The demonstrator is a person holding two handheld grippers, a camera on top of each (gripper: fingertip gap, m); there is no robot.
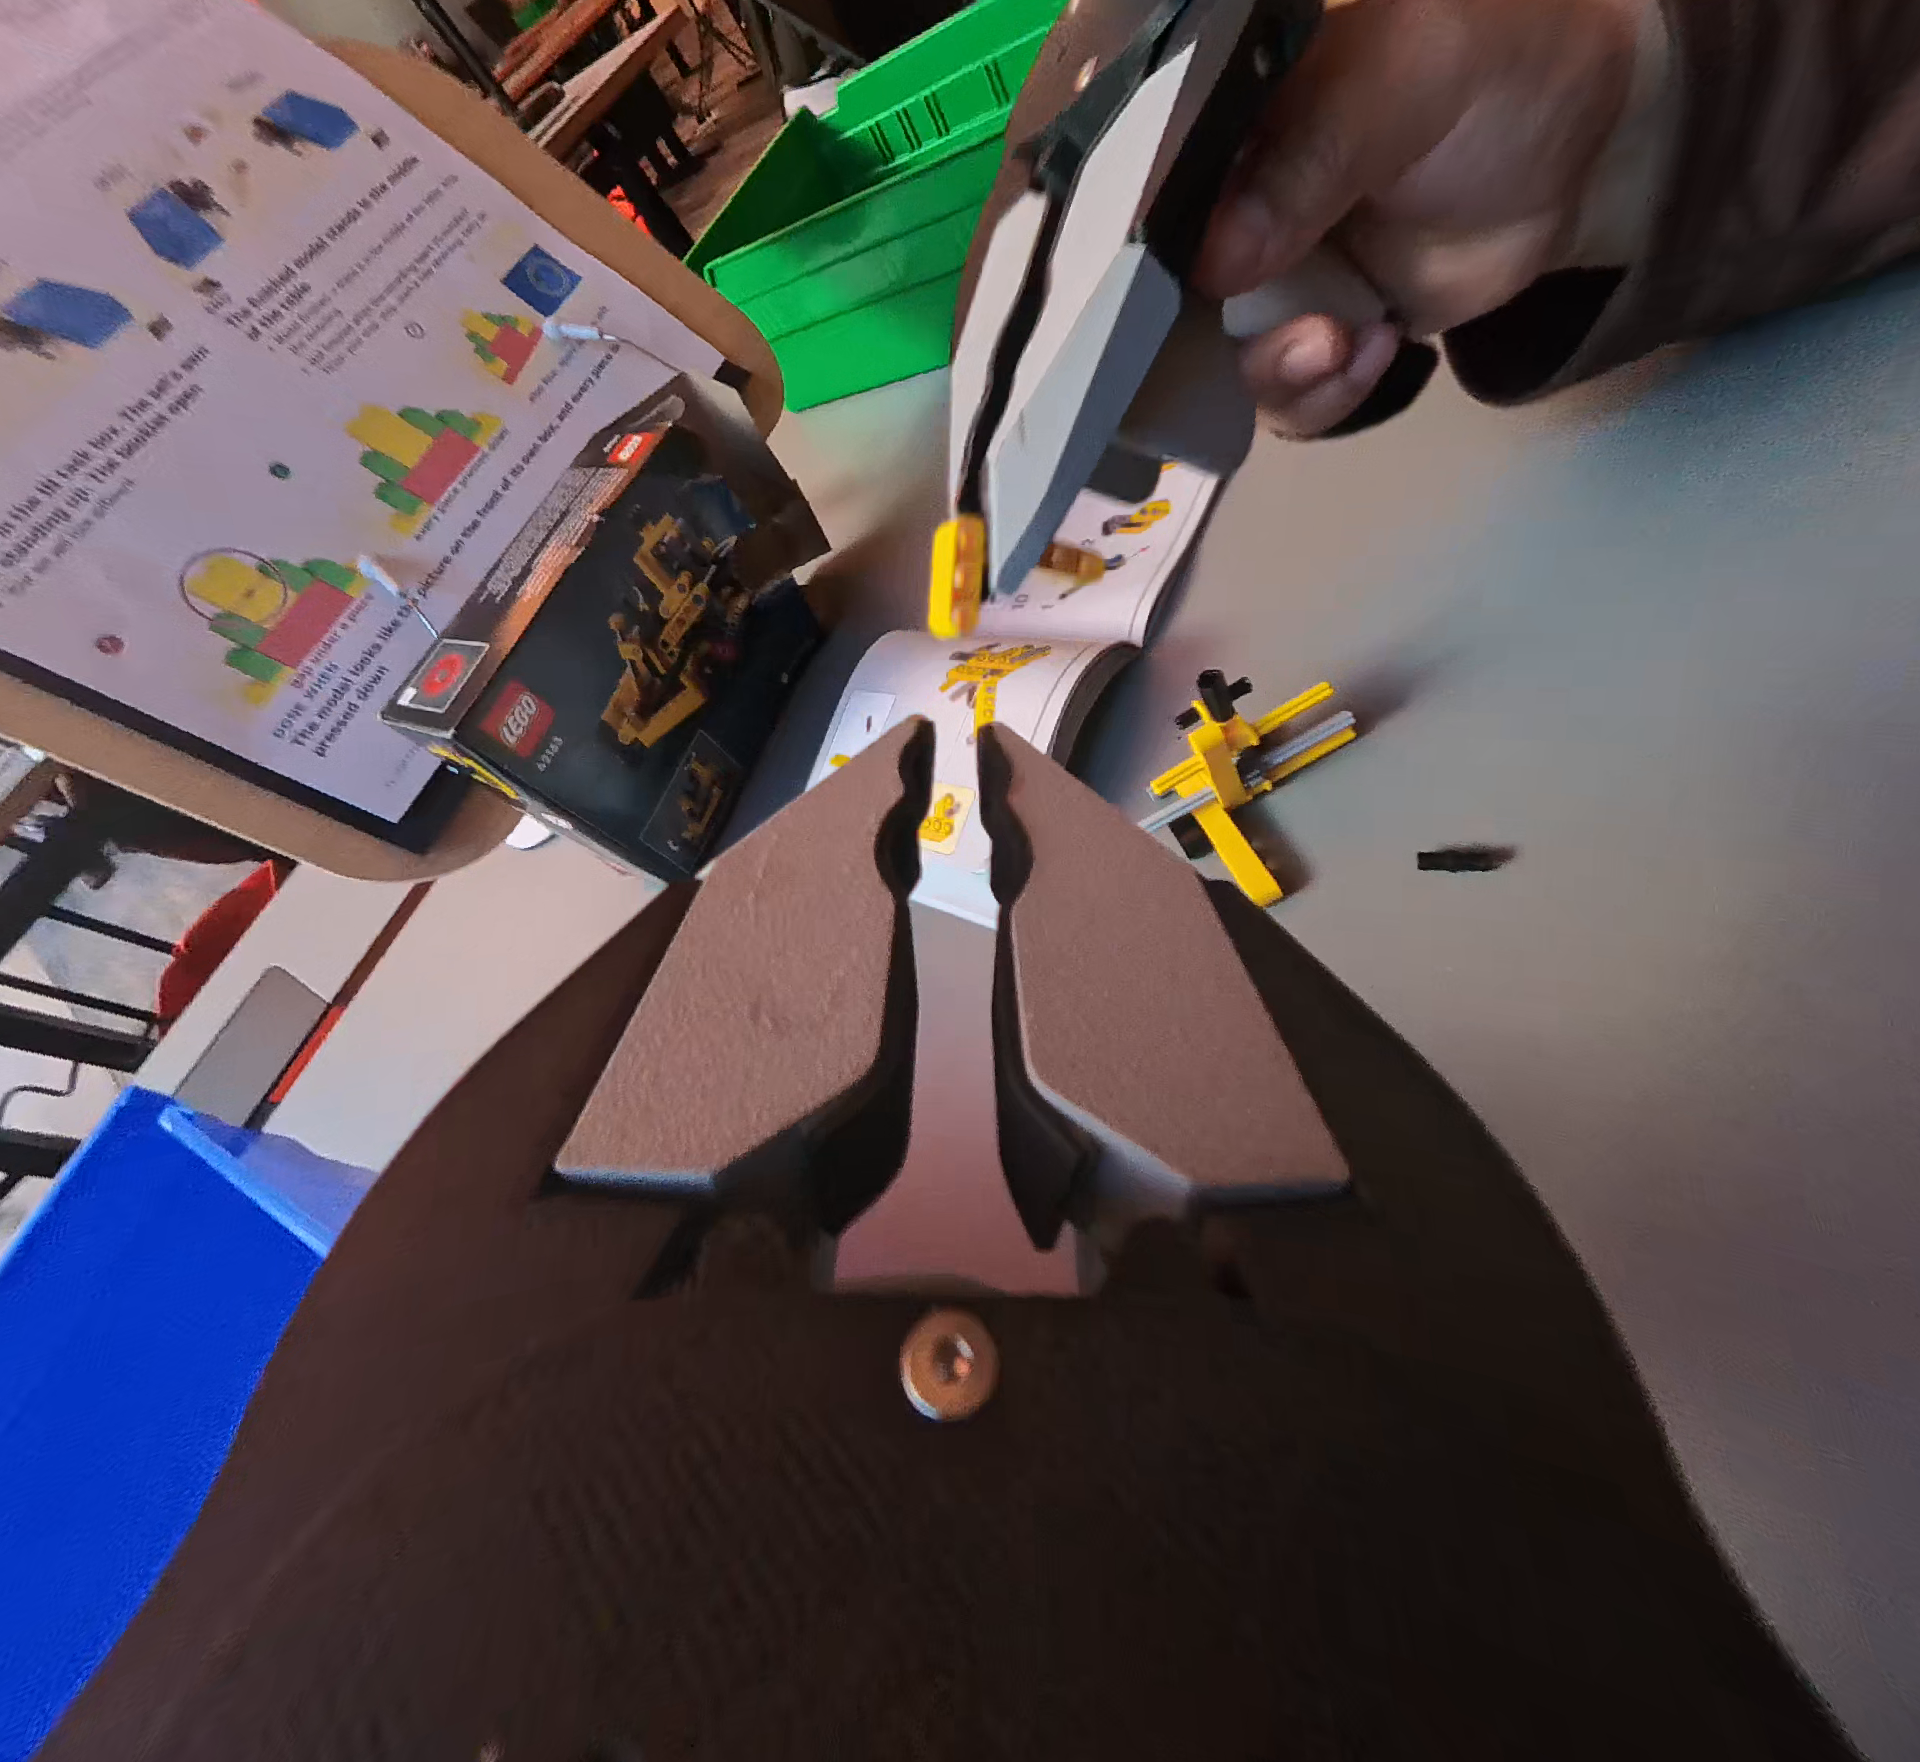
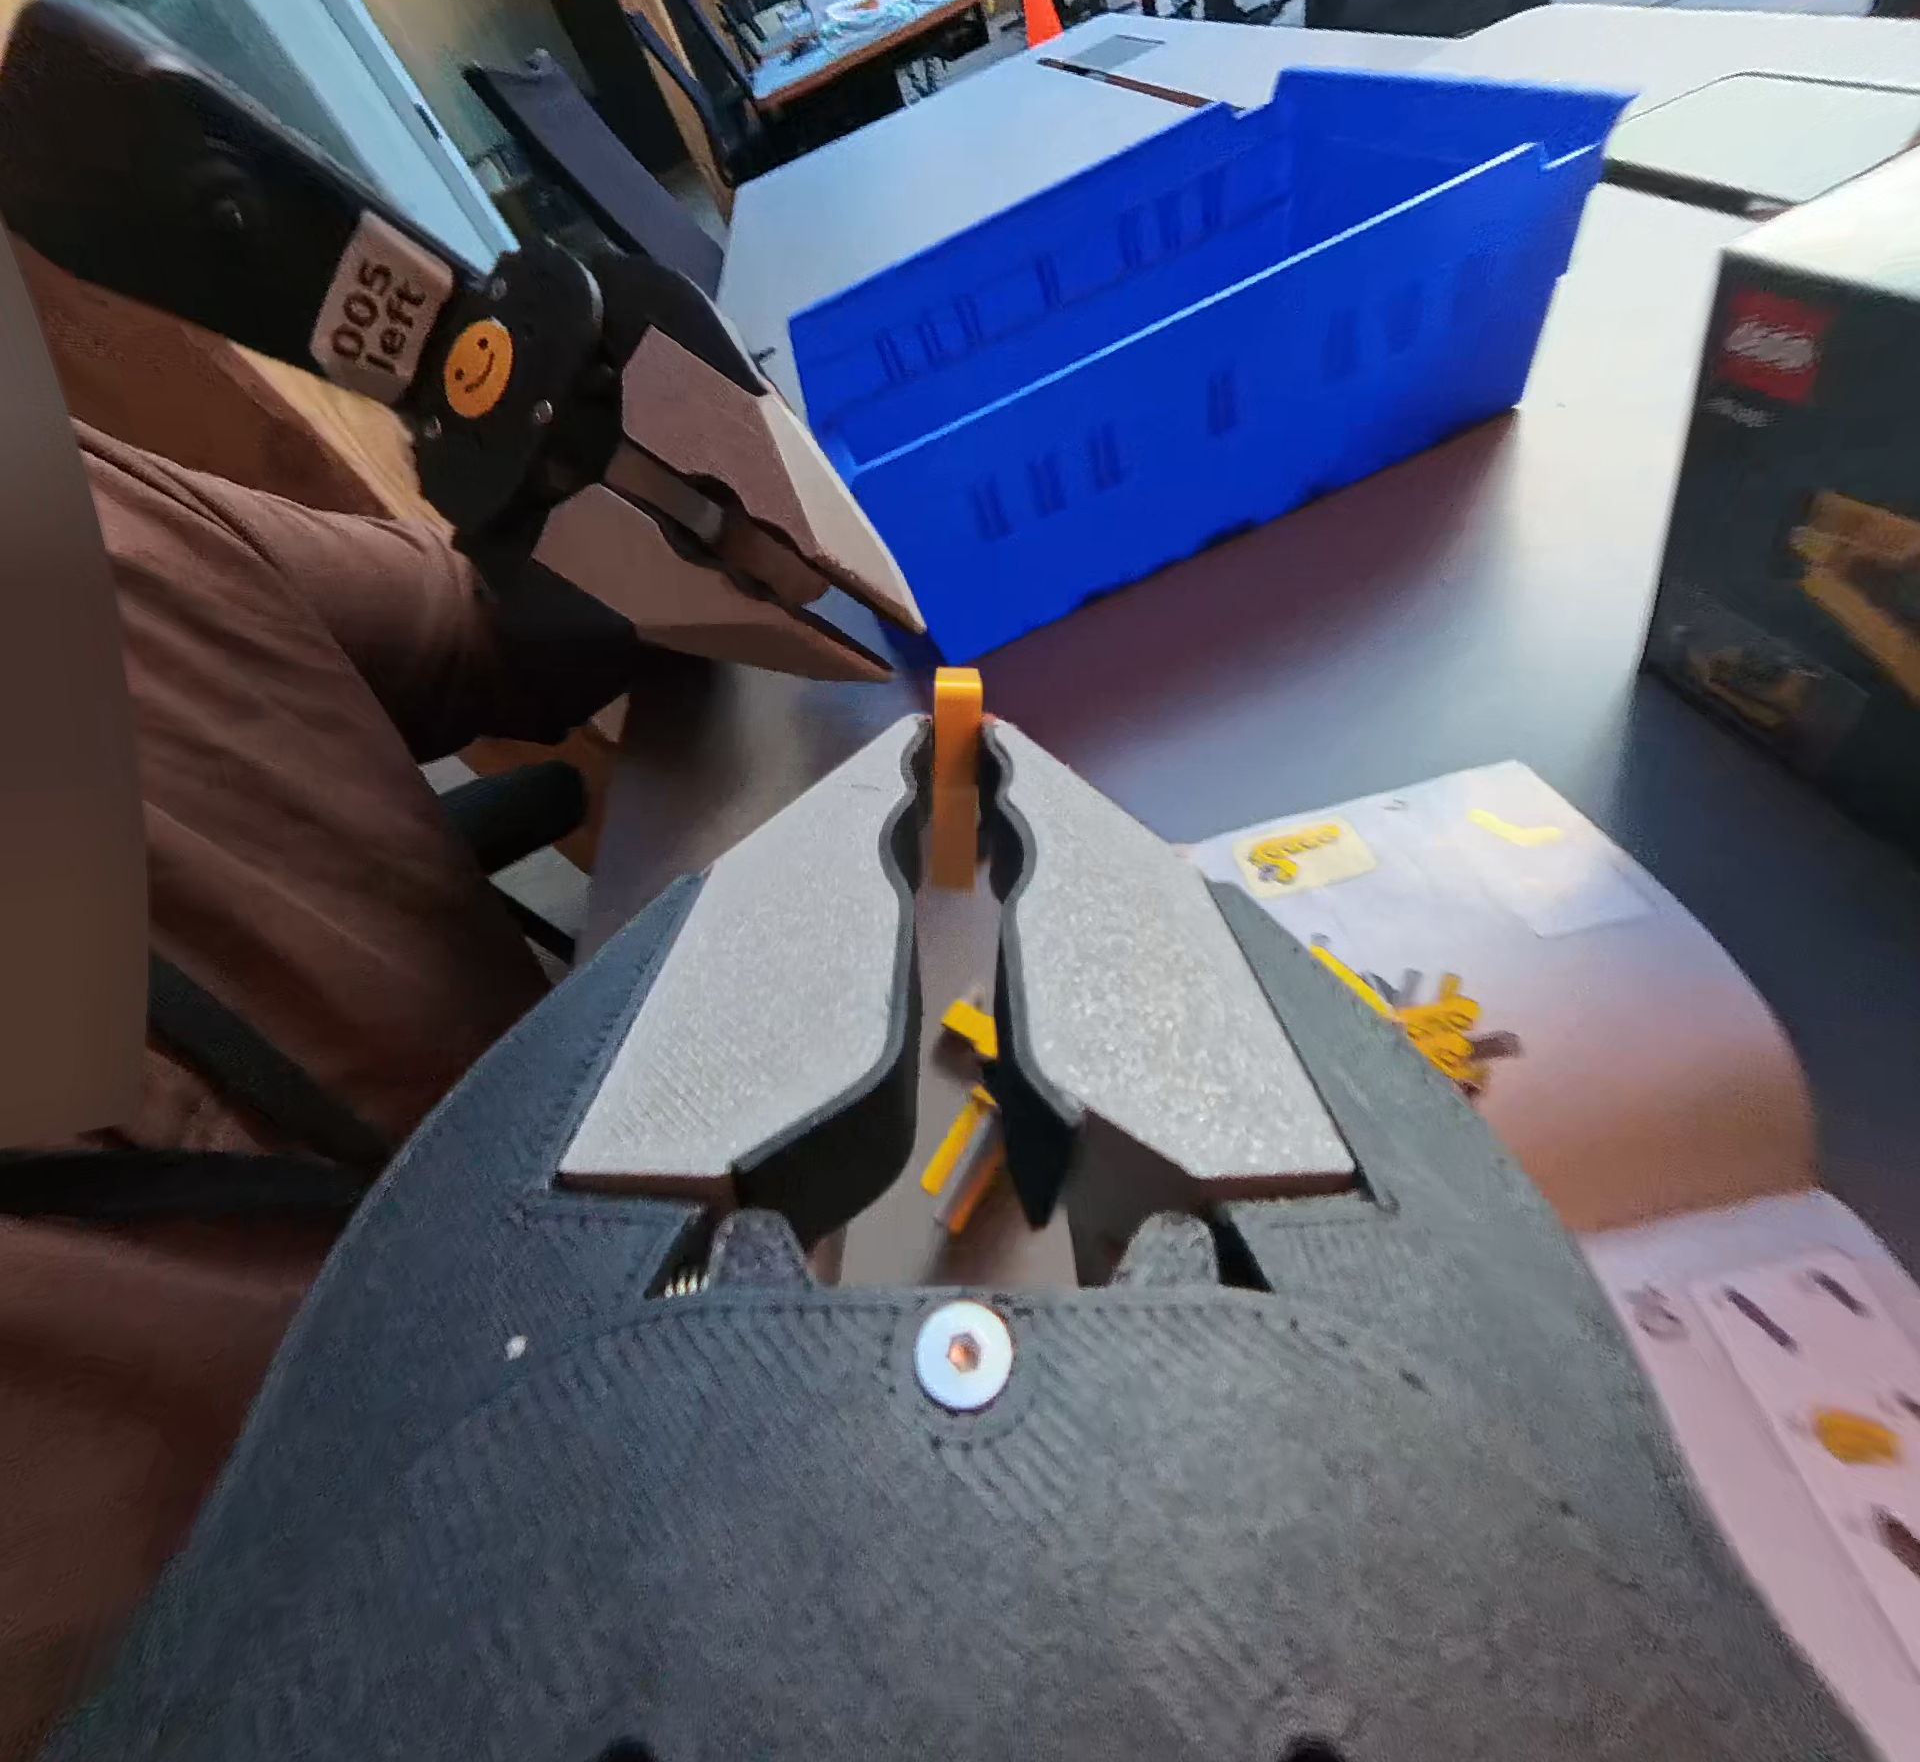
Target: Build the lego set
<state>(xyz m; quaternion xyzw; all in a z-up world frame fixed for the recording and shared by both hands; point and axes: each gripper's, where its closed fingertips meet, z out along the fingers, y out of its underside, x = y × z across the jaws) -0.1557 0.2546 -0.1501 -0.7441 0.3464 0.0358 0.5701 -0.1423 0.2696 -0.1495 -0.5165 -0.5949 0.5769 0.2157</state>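
above open booklet, right gripper clamps yellow beam.

Your views are dim and warm-tinted, daylight coming from beyond the tongs. Motion blur smears the paper sheet left of them; wide-angle bending curves the edges.

Each gripper has a black, ribbed printed body, grey wedge fingers with wavy black pads and a silver hex screw. The left gripper bears a white label and an orange smiley sticker. Brown sleeves cover the arms.
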